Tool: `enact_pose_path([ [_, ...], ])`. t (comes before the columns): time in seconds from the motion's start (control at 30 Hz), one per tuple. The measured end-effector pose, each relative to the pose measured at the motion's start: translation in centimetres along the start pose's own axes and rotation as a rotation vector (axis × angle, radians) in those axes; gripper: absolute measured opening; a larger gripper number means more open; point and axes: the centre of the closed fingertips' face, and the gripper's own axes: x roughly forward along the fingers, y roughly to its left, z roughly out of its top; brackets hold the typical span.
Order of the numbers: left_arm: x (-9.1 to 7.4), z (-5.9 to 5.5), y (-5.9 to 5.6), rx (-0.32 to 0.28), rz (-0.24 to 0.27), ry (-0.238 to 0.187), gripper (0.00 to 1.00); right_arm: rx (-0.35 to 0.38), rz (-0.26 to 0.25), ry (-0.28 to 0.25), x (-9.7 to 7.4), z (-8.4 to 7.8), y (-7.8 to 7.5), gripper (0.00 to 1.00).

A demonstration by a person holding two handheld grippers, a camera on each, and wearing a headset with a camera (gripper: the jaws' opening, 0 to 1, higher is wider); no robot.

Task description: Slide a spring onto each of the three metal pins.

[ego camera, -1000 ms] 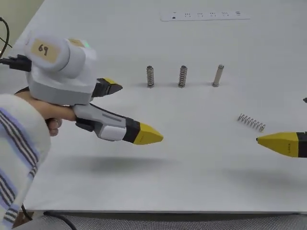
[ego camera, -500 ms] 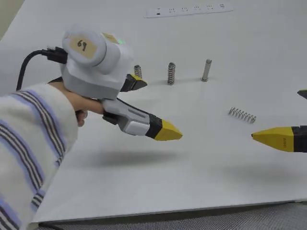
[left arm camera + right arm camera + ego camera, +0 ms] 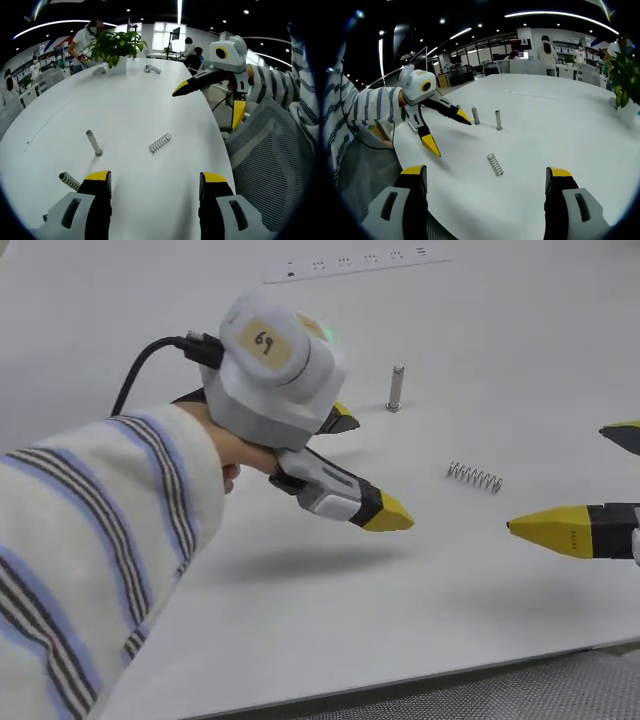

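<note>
A loose spring (image 3: 474,476) lies flat on the white table (image 3: 480,330), between the two grippers. A bare metal pin (image 3: 397,388) stands upright behind it. My left gripper (image 3: 365,468) hovers left of the spring, open and holding nothing. My right gripper (image 3: 580,480) comes in from the right edge, open too. In the left gripper view the loose spring (image 3: 160,143) lies ahead of the jaws, with the bare pin (image 3: 93,143) and a pin wearing a spring (image 3: 69,180) to its left. The right gripper view has the loose spring (image 3: 494,164), the bare pin (image 3: 498,120) and a sprung pin (image 3: 475,115).
A white power strip (image 3: 352,260) lies at the table's far edge. The table's front edge runs close below the grippers. A potted plant (image 3: 116,47) stands at the table's far end in the left gripper view. A mesh chair (image 3: 270,165) is beside the table.
My left gripper has moved right and forward, and its body now covers the two sprung pins in the head view. The head camera has shifted. The right gripper has hardly moved.
</note>
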Motion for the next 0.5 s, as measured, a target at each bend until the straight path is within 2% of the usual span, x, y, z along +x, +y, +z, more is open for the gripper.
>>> enact_pose_path([
  [0.07, 0.7, 0.9, -0.2, 0.002, -0.015, -0.029, 0.66, 0.001, 0.001, 0.000, -0.1, -0.1, 0.0, 0.97],
  [0.3, 3.1, 2.2, -0.3, 0.041, -0.036, -0.026, 0.58, 0.003, -0.011, 0.003, -0.6, -0.7, -0.1, 0.96],
  [0.43, 4.3, 3.1, -0.4, 0.037, -0.047, -0.060, 0.52, 0.014, -0.010, -0.002, -0.7, -0.9, 0.0, 0.95],
  [0.5, 4.7, 3.3, -0.6, 0.046, -0.057, -0.059, 0.48, 0.019, -0.008, 0.003, -0.7, -1.1, 0.0, 0.95],
])
